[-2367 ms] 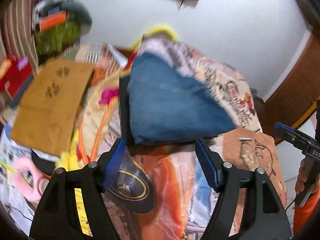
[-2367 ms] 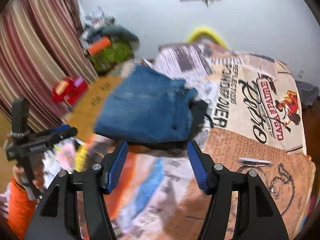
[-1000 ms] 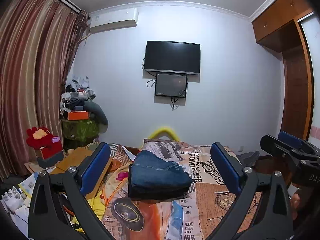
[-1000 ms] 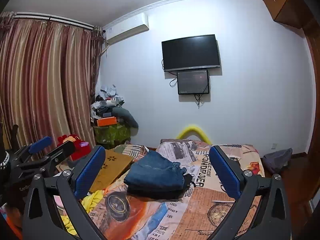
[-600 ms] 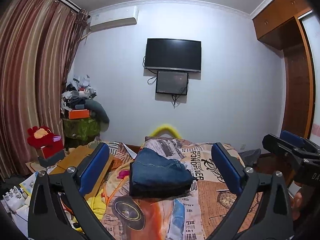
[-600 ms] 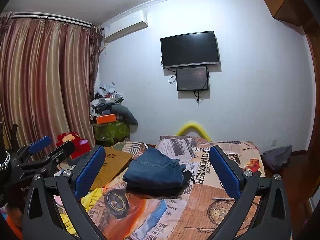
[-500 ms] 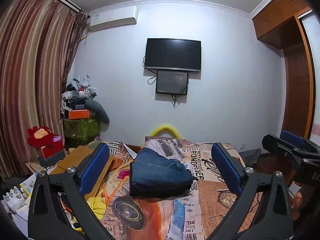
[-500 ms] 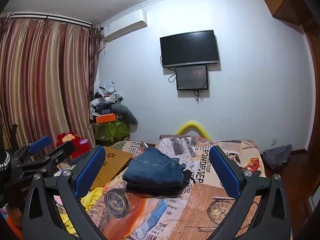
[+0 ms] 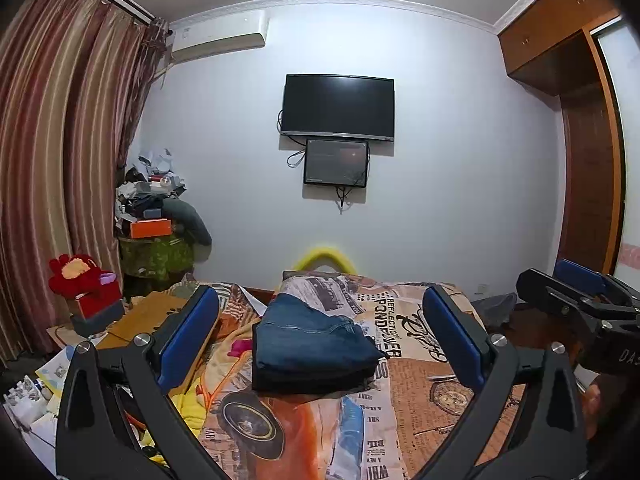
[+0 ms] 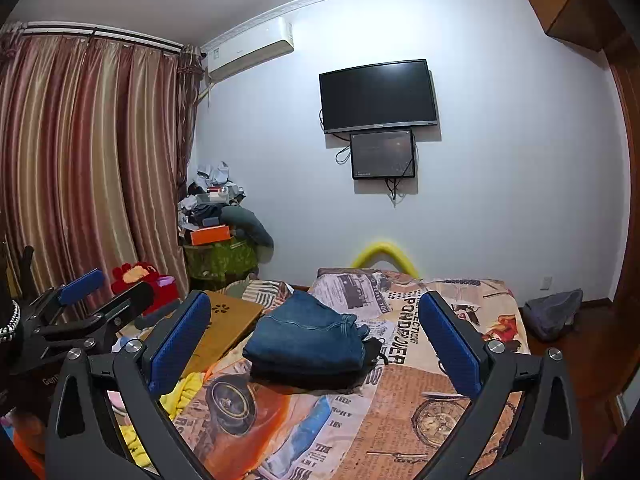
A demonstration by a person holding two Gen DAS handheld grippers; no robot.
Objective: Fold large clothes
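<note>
Folded blue jeans [image 9: 312, 340] lie in a stack on top of a dark folded garment [image 9: 308, 380] in the middle of the bed [image 9: 440, 400]; the stack shows in the right wrist view too [image 10: 308, 340]. My left gripper [image 9: 320, 340] is wide open and empty, held back from the bed and well short of the stack. My right gripper [image 10: 316, 340] is also wide open and empty, level with it. Each gripper shows at the edge of the other's view: the right one [image 9: 580, 300], the left one [image 10: 80, 304].
The bed has a newspaper-print cover. A tan board [image 10: 224, 328] and yellow cloth [image 10: 176, 396] lie at its left. A cluttered green stand [image 9: 156, 252] and red toy [image 9: 80, 276] stand by the curtains. A TV [image 9: 338, 106] hangs on the far wall. A grey bag [image 10: 552, 312] lies on the floor, right.
Both grippers have pulled back and tilted up from close over the stack, and their jaws opened wider. Over the last second they have held nearly still.
</note>
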